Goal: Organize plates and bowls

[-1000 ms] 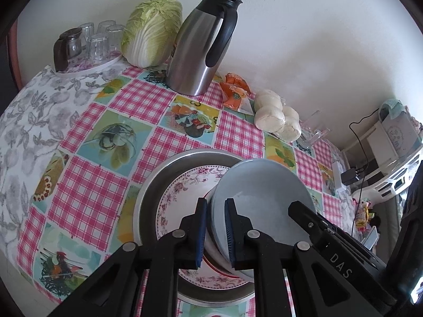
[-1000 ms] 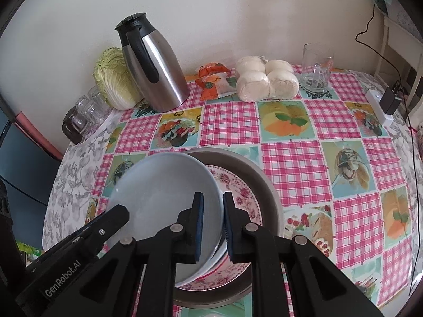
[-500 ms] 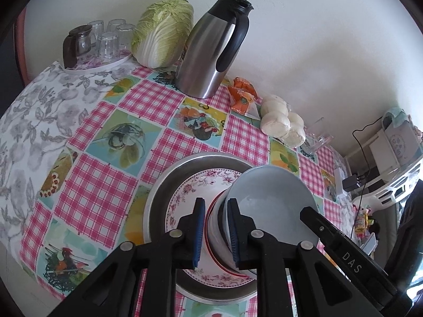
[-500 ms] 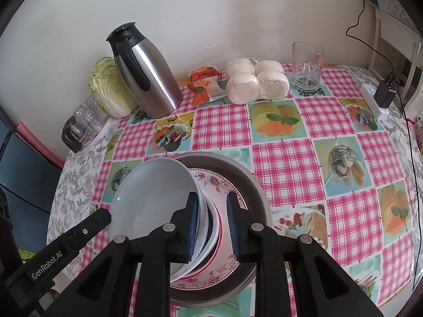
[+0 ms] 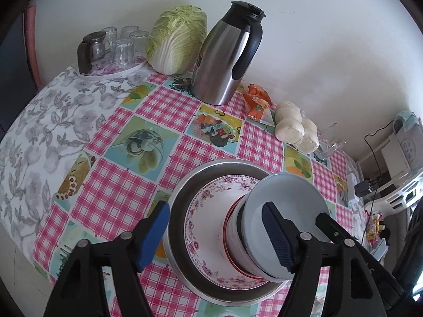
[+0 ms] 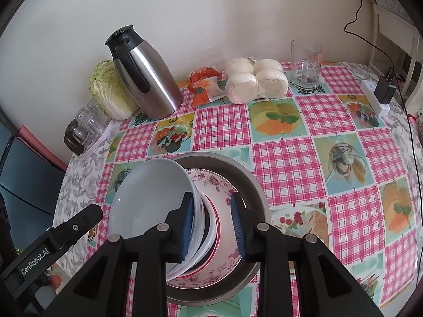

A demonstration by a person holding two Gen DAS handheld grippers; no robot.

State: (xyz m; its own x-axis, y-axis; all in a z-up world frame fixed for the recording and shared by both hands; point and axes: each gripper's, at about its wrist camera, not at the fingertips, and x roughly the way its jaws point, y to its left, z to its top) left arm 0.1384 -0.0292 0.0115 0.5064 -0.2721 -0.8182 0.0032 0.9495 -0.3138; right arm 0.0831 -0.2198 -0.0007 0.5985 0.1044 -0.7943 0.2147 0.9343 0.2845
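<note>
Two grippers hang low over the dishes, nearest to where I stand. The left gripper (image 5: 215, 233) has just been opening and now stands wide apart, one pad out over the tablecloth, the other across the mouth of the grey bowl (image 5: 288, 216), touching nothing that I can make out. The right gripper (image 6: 212, 224) has also been opening; its jaws stand a little apart with the bowl's rim between them, and the left pad looks close against the inside wall, though I doubt it presses. That reads as a let-go: the grey bowl (image 6: 150, 198) sits tilted on the smaller bowls, which rest in the floral plate (image 5: 208, 211), itself nested in the metal basin (image 5: 182, 192), largest dish lowest so the pile stays steady. Beyond, against the wall, stand the steel jug (image 5: 224, 60), the cabbage (image 5: 177, 37) and the buns (image 6: 253, 79), well clear of the stack.
</note>
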